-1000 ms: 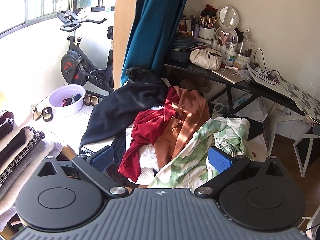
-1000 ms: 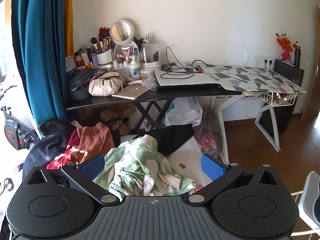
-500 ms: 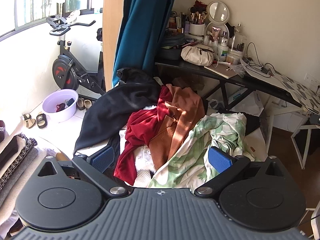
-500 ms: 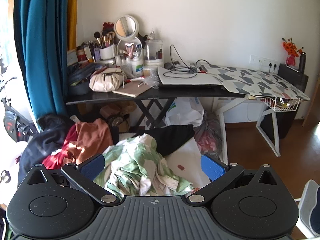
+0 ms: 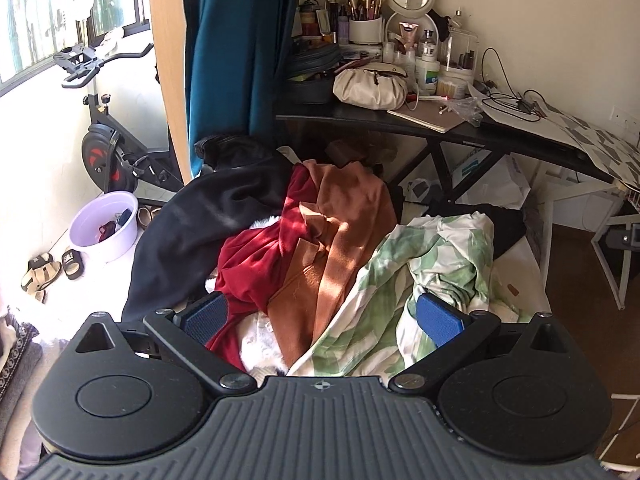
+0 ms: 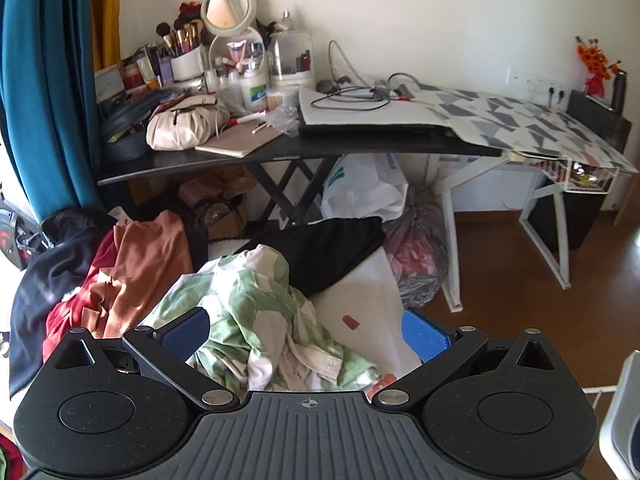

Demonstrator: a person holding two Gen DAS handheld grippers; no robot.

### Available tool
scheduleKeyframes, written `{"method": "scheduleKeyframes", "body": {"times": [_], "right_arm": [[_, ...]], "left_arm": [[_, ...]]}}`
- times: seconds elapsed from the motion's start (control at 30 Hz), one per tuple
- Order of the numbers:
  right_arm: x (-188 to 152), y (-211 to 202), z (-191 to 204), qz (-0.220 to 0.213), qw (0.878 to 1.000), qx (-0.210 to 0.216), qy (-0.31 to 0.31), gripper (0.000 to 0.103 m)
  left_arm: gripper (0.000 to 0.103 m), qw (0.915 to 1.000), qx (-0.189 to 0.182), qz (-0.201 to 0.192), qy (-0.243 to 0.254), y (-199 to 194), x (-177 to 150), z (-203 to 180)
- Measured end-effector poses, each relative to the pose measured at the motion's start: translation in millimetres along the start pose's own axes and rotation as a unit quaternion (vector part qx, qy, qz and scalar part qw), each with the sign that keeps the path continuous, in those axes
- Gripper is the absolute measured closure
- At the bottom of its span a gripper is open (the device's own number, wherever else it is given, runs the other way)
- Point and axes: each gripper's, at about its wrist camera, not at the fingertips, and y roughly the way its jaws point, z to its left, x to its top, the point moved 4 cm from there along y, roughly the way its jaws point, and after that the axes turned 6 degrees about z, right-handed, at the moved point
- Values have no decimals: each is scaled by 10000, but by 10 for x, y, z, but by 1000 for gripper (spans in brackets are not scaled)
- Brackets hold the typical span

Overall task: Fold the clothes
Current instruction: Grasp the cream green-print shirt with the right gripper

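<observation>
A heap of unfolded clothes lies on a white surface. It holds a black garment (image 5: 208, 216), a dark red one (image 5: 256, 256), a rust-brown one (image 5: 344, 224) and a crumpled green-and-white leaf-print shirt (image 5: 432, 264) (image 6: 256, 304). Another black garment (image 6: 328, 248) lies behind the shirt. My left gripper (image 5: 322, 314) hovers open above the near edge of the heap, over the brown and leaf-print pieces. My right gripper (image 6: 304, 334) is open above the leaf-print shirt. Neither holds anything.
A black table (image 6: 280, 148) crowded with cosmetics, a mirror and a cream bag stands behind the heap, beside an ironing board (image 6: 520, 120). A teal curtain (image 5: 240, 48), an exercise bike (image 5: 108, 152) and a lilac basin (image 5: 106, 226) are at the left. Folded knits (image 5: 16, 352) lie near left.
Both grippers have moved forward and closer to the clothes heap, which now looms larger. The left view has swung slightly right, off the folded knits. The jaws stayed open.
</observation>
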Motion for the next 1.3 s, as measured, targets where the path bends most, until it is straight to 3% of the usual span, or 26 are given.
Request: {"method": "scheduleKeyframes", "body": {"times": [0.2, 0.47, 0.57, 0.83, 0.87, 0.93, 0.97, 1.03, 1.1, 1.3], "right_arm": [[482, 782, 97, 277, 9986, 375, -267, 2], [889, 1656, 524, 189, 9870, 745, -1415, 5], [832, 2043, 679, 369, 9805, 765, -1771, 6], [417, 2971, 1085, 1412, 9642, 792, -2102, 13], [362, 3011, 1125, 1485, 9614, 810, -2171, 16], [303, 3038, 1136, 1584, 9596, 732, -2207, 43], [297, 3030, 1109, 1600, 9610, 655, -2159, 49], [347, 2965, 970, 1626, 9689, 584, -1773, 75], [421, 2867, 761, 1619, 9777, 408, -1278, 87], [500, 2577, 196, 1357, 9897, -215, -392, 93]], "left_arm": [[1, 9988, 165, 183, -427, 541, 503, -370], [1, 9919, 808, 483, -855, 1116, 911, -665], [1, 9890, 1006, 596, -908, 1199, 929, -682], [1, 9810, 1362, 1061, -888, 1442, 740, -546], [1, 9802, 1368, 1129, -876, 1478, 706, -528], [1, 9801, 1348, 1218, -802, 1552, 655, -492], [1, 9807, 1315, 1235, -754, 1593, 642, -481], [1, 9822, 1231, 1256, -655, 1684, 624, -457], [1, 9840, 1114, 1292, -523, 1811, 628, -441], [1, 9864, 711, 1481, -2, 2267, 632, -448]]}}
